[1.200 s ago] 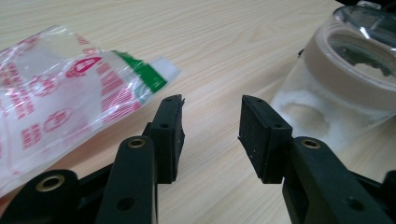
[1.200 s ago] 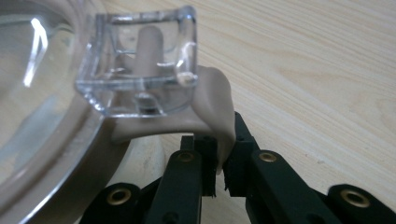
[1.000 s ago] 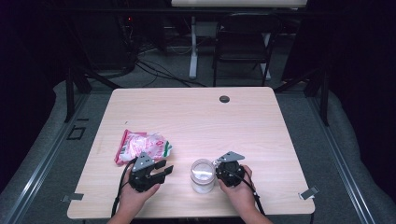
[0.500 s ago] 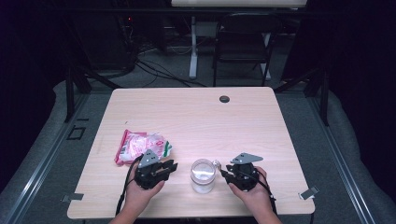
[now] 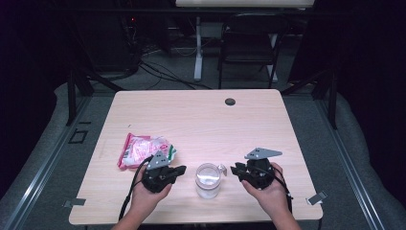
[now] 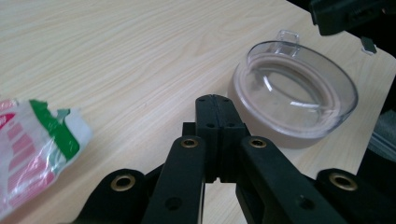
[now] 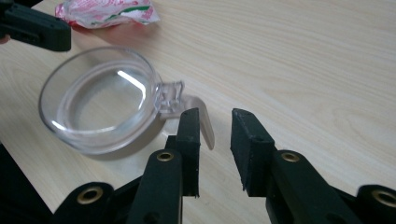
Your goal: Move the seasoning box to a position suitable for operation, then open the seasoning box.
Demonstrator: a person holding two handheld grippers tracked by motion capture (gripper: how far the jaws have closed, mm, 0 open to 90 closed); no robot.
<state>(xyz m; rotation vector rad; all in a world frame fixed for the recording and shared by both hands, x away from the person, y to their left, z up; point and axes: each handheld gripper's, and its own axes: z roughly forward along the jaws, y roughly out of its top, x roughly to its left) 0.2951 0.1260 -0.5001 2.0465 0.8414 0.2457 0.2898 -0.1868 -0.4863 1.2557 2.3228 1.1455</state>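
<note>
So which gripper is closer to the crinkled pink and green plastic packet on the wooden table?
Left. The left gripper sits just below the crinkled pink and green plastic packet, jaws shut and empty. The right gripper is farther away, beyond the clear plastic cup.

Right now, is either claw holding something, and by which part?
Nothing is held. The left claw is shut on nothing; the right claw is open beside the clear cup.

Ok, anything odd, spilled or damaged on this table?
Only the packet at the table's left: it lies crumpled, its green end torn open. The clear cup stands upright and looks empty; nothing spilled.
</note>
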